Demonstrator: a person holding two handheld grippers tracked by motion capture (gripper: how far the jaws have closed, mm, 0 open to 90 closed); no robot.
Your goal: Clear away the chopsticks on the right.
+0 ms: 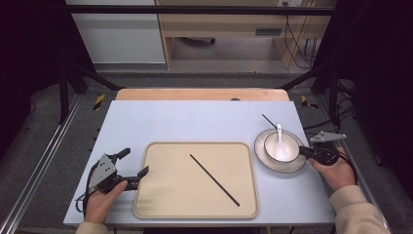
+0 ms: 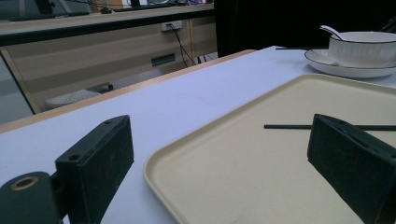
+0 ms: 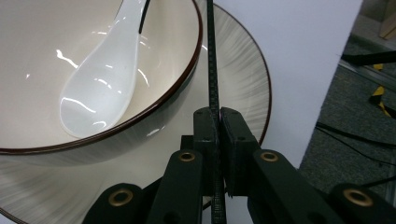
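Note:
A beige tray [image 1: 195,144] lies mid-table with one black chopstick [image 1: 214,180] slanting across it. To its right a white bowl [image 1: 290,139] holding a white spoon [image 1: 279,139] stands on a plate [image 1: 263,155]. A second black chopstick [image 3: 212,60] runs over the plate's rim [image 3: 245,79] beside the bowl [image 3: 37,56], and my right gripper [image 3: 215,116] is shut on its near end. Its far tip [image 1: 268,120] pokes out behind the plate. My left gripper [image 1: 136,161] rests at the tray's left edge, open, with one jaw over the tray [image 2: 159,168] and nothing between the jaws.
The pale blue table top [image 1: 195,117] ends at a wooden strip [image 1: 202,94] at the back. A metal rail [image 1: 39,156] runs along the left side and cables [image 1: 341,117] lie on the floor to the right.

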